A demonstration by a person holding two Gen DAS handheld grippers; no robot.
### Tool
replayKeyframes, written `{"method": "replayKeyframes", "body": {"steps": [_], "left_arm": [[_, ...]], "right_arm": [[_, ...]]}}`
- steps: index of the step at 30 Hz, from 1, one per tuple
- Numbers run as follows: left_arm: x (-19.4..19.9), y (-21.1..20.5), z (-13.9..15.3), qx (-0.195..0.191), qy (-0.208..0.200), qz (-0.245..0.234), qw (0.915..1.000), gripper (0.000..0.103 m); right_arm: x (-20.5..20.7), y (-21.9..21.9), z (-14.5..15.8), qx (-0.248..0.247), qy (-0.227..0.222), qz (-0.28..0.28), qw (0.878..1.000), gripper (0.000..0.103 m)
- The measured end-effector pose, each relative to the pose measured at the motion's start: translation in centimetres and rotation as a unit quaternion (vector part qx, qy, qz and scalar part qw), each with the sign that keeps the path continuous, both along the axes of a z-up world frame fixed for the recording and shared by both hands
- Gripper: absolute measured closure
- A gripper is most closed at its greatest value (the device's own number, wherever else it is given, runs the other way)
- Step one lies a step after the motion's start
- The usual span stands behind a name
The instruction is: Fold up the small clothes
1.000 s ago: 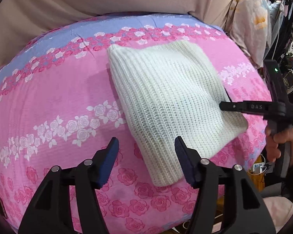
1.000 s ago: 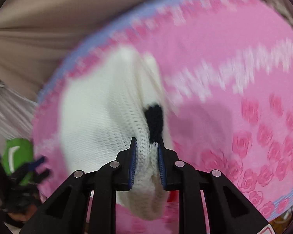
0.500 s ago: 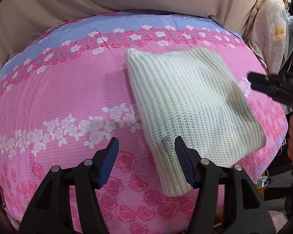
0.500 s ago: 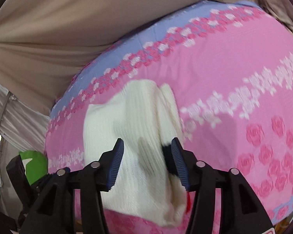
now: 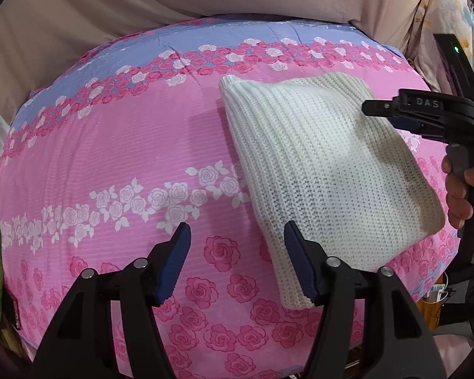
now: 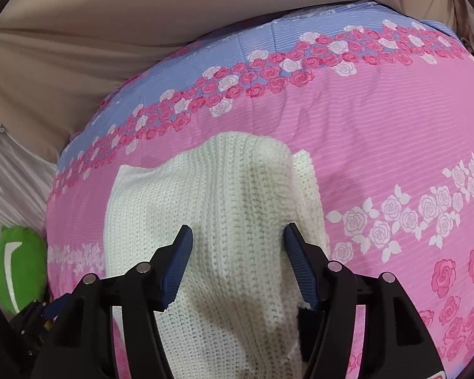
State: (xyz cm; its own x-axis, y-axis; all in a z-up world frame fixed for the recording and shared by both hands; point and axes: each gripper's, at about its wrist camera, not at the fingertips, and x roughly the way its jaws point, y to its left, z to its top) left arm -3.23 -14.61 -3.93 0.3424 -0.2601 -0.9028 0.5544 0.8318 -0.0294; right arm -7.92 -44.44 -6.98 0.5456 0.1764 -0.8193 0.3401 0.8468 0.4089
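Where it lies folded flat on the pink rose-print bedspread, the white knit garment sits toward the cover's right side. The left gripper hangs spread wide and empty at its near corner. The right gripper hovers over the knit, also spread wide. A green plush toy sits at the bed's left edge.
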Motion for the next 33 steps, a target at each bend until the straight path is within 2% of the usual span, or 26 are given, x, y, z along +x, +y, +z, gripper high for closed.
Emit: {"method": "replayKeyframes", "body": {"steps": [4, 7, 9, 10, 11, 13, 15, 17, 19, 20, 22, 24, 25, 29, 32, 33], "left_arm": [[-1.6, -1.2, 0.4, -0.036, 0.015, -0.024, 0.9989, 0.042], [-2.6, -2.7, -0.9, -0.032, 0.037, -0.021, 0.9986, 0.042], [-2.8, -3.2, -2.1, -0.027, 0.052, 0.003, 0.9983, 0.042], [-2.9, -3.3, -2.4, -0.025, 0.053, 0.015, 0.9981, 0.042], [-3.1, -3.4, -2.7, -0.023, 0.053, 0.031, 0.9979, 0.042], [-3.3, -3.4, -3.1, -0.02, 0.056, 0.047, 0.9971, 0.042], [-3.5, -3.5, -4.1, -0.014, 0.067, 0.053, 0.9963, 0.042], [-3.5, -3.7, -5.0, 0.002, 0.074, 0.051, 0.9959, 0.043], [-3.2, -3.6, -5.5, 0.004, 0.08, 0.049, 0.9956, 0.042], [-2.9, -3.4, -5.6, 0.003, 0.085, 0.049, 0.9952, 0.042], [-2.5, -3.2, -5.2, -0.009, 0.087, 0.045, 0.9952, 0.042], [-2.0, -2.9, -4.2, -0.024, 0.075, 0.035, 0.9963, 0.042], [-1.9, -2.9, -3.8, -0.028, 0.069, 0.031, 0.9967, 0.042], [-1.5, -3.1, -1.4, -0.056, 0.041, 0.021, 0.9974, 0.037], [-1.1, -3.8, -0.3, -0.084, 0.026, 0.037, 0.9954, 0.036], [-0.7, -4.0, -0.4, -0.089, 0.026, 0.044, 0.9947, 0.036]], "right_arm": [[-2.1, -1.5, -0.3, 0.045, -0.01, -0.011, 0.999, 0.043], [-2.3, -1.6, -0.9, 0.071, -0.009, 0.013, 0.997, 0.043], [-1.4, -0.9, -1.0, 0.057, -0.003, 0.045, 0.997, 0.069], [-1.0, -0.6, -0.8, 0.046, -0.001, 0.061, 0.997, 0.087], [-0.8, -0.2, -0.1, 0.038, -0.008, 0.074, 0.997, 0.088], [-1.4, -0.2, 2.7, 0.039, -0.064, 0.087, 0.993, 0.089], [-1.9, -0.9, 4.2, 0.039, -0.092, 0.085, 0.991, 0.089], [-1.6, -1.8, 2.4, 0.038, -0.069, 0.08, 0.994, 0.089], [-0.9, -2.4, -2.2, 0.032, 0.008, 0.072, 0.997, 0.089], [-1.3, -2.8, -3.3, 0.056, 0.0, 0.062, 0.996, 0.089], [-2.3, -3.6, -3.0, 0.098, -0.019, 0.031, 0.995, 0.087], [-3.1, -3.7, -2.1, 0.103, -0.025, 0.007, 0.994, 0.085], [-3.6, -3.5, -1.5, 0.1, -0.027, 0.002, 0.995, 0.08], [-5.3, -2.5, -0.2, 0.104, -0.027, 0.009, 0.994, 0.076], [-6.7, -1.0, -0.3, 0.094, -0.012, 0.031, 0.995, 0.067], [-7.1, -0.5, -0.6, 0.085, -0.004, 0.04, 0.996, 0.067]]}}
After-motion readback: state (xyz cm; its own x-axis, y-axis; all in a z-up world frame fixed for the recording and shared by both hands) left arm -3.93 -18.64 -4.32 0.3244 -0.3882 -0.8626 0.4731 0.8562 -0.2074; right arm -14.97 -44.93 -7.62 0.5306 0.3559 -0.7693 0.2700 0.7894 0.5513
